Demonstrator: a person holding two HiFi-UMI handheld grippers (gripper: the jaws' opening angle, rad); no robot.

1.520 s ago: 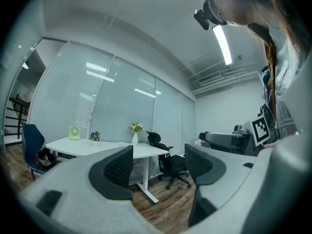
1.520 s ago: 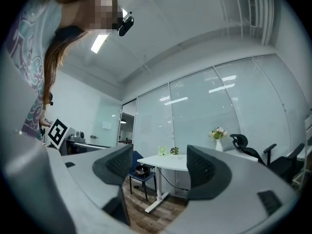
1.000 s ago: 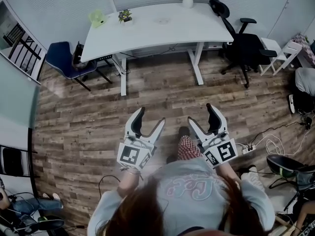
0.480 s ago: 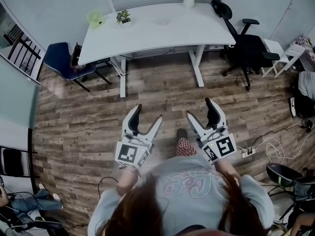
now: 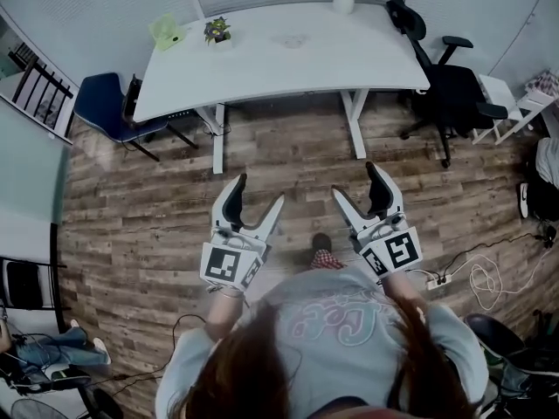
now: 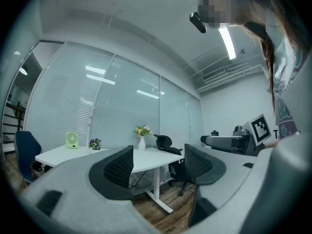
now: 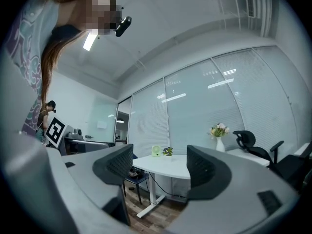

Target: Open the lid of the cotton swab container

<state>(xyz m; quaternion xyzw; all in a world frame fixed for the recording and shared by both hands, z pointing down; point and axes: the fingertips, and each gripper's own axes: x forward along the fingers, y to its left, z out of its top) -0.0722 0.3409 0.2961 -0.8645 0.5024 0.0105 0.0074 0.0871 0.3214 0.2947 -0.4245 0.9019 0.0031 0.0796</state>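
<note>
The cotton swab container, perhaps the faint round item (image 5: pixel 293 37) near the middle of the desk (image 5: pixel 367 64), is in my judgement untouched, your left hand-held gripper (image 5: pixel 258 192) and right hand-held gripper (image 5: pixel 355 182) being spread, empty and well short of it.

- A pale grey long-sleeved sweatshirt (image 5: pixel 341 317) with pinkish lettering is worn, behind both grippers.
- The left gripper (image 5: pixel 259 190) and right gripper (image 5: pixel 355 180) are moulded in light grey, with black ribbed pads (image 5: pixel 233 201) and black-and-white marker cubes (image 5: pixel 225 266).
</note>
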